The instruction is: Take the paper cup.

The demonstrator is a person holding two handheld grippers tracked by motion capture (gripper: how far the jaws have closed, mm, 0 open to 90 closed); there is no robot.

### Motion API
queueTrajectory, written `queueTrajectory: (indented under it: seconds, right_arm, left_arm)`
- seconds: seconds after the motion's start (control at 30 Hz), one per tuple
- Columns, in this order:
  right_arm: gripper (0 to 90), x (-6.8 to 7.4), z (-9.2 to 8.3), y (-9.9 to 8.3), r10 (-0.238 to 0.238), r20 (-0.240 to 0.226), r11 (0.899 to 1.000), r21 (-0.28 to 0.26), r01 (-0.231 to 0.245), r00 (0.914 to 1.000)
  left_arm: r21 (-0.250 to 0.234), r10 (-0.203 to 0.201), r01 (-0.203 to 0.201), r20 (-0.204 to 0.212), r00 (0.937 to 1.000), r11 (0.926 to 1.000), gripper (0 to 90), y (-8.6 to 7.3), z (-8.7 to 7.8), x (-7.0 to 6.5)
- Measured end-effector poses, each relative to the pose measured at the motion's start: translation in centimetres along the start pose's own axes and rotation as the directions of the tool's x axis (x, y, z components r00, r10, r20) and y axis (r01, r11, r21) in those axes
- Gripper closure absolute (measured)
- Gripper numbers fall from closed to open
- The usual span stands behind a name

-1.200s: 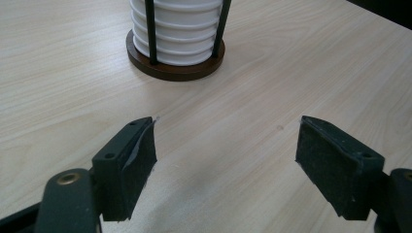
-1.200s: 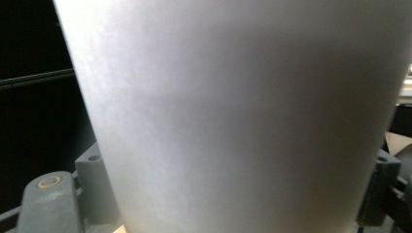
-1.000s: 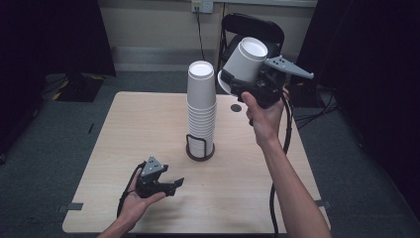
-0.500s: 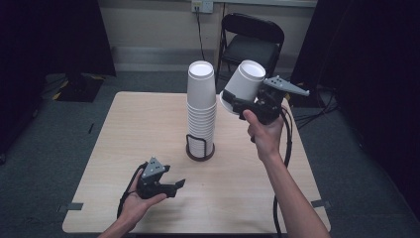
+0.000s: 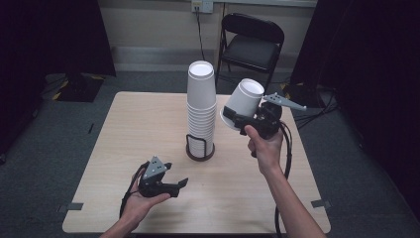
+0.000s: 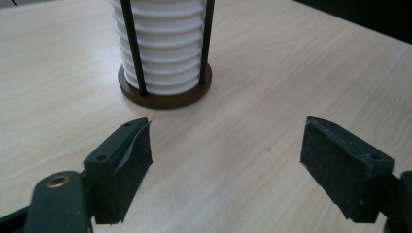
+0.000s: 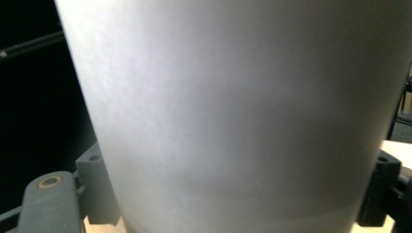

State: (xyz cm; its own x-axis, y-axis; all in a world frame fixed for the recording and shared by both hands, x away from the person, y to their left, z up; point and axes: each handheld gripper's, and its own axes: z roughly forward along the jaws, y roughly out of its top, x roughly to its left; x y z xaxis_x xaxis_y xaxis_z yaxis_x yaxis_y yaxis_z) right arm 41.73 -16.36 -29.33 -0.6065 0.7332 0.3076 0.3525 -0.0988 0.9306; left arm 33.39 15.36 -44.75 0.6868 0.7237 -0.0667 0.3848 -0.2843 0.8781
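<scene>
A tall stack of upside-down white paper cups (image 5: 201, 109) stands in a black wire holder with a dark round base (image 5: 200, 151) at the table's middle. Just right of the stack, my right gripper (image 5: 233, 119) is shut on a single white cup (image 5: 242, 104), held tilted in the air with its bottom up and away. In the right gripper view that cup (image 7: 233, 107) sits between the jaws. My left gripper (image 5: 181, 184) rests low near the front left, open and holding nothing. In the left gripper view its jaws (image 6: 226, 160) point at the stack (image 6: 165, 43) and the base (image 6: 165, 99).
The light wooden table (image 5: 124, 129) has bare room left and right of the holder. A black folding chair (image 5: 252, 44) stands behind the far edge. A black cable (image 5: 287, 148) hangs from the right gripper along the forearm.
The right hand has come down with the cup, from above the stack's top to beside its upper part. The left gripper has stayed where it was.
</scene>
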Motion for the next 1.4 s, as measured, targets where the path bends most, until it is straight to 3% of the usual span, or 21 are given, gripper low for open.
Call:
queueTrajectory:
  seconds: [0.2, 0.27, 0.33, 0.37, 0.6, 0.77, 0.8, 0.9, 1.07, 1.27, 1.4]
  right_arm:
    - [15.4, 0.0, -0.2, -1.5, 0.019, -0.016, 0.999, 0.027, -0.019, 0.9997]
    - [15.4, 0.1, -0.2, -2.0, 0.023, -0.021, 0.999, 0.034, -0.022, 0.9995]
    - [15.4, 0.2, -0.2, -2.5, 0.026, -0.023, 0.999, 0.042, -0.025, 0.9994]
    - [15.4, 0.2, -0.2, -2.5, 0.026, -0.023, 0.999, 0.042, -0.025, 0.9994]
    - [15.4, -0.2, 0.1, -4.7, 0.063, -0.027, 0.995, 0.082, -0.06, 0.9977]
    - [15.4, -0.5, 0.1, -6.3, 0.108, -0.036, 0.989, 0.101, -0.103, 0.9935]
    - [15.3, -0.6, 0.0, -6.8, 0.143, -0.052, 0.985, 0.104, -0.137, 0.9883]
    - [15.4, -0.5, 0.0, -7.6, 0.163, -0.058, 0.981, 0.116, -0.156, 0.9849]
    - [15.3, 0.0, 0.0, -8.5, 0.186, -0.077, 0.976, 0.133, -0.175, 0.9795]
    - [15.3, 0.3, 0.1, -9.4, 0.183, -0.072, 0.974, 0.148, -0.171, 0.9804]
    - [15.3, 0.4, 0.1, -10.2, 0.194, -0.068, 0.971, 0.155, -0.182, 0.9786]
  left_arm:
    - [-0.015, 0.013, -0.013, 0.013, 0.9998, 0.9998, 20.0, 1.0, 0.6, -0.5]
    - [-0.041, -0.044, 0.045, 0.042, 0.9982, 0.9981, 20.1, 1.2, 1.0, -0.6]
    - [-0.05, -0.057, 0.06, 0.068, 0.9961, 0.9969, 25.0, 1.4, 1.2, -0.7]
    - [-0.05, -0.057, 0.06, 0.068, 0.9961, 0.9969, 28.0, 1.4, 1.2, -0.7]
    - [-0.07, -0.024, 0.028, 0.066, 0.9975, 0.9972, 26.3, 2.8, 1.9, -1.4]
    - [-0.079, -0.056, 0.06, 0.052, 0.9971, 0.9951, 26.1, 2.7, 2.2, -1.4]
    - [-0.076, -0.062, 0.066, 0.05, 0.9968, 0.995, 26.2, 2.4, 2.1, -1.4]
    - [-0.082, -0.031, 0.035, 0.044, 0.9985, 0.996, 26.2, 2.4, 1.8, -1.3]
    - [-0.087, -0.044, 0.046, 0.021, 0.9988, 0.9952, 26.2, 2.3, 1.6, -1.3]
    - [-0.12, -0.03, 0.036, 0.051, 0.9983, 0.9922, 26.1, 2.6, 1.6, -1.3]
    - [-0.121, -0.001, 0.008, 0.057, 0.9984, 0.9926, 32.4, 3.0, 2.0, -1.7]
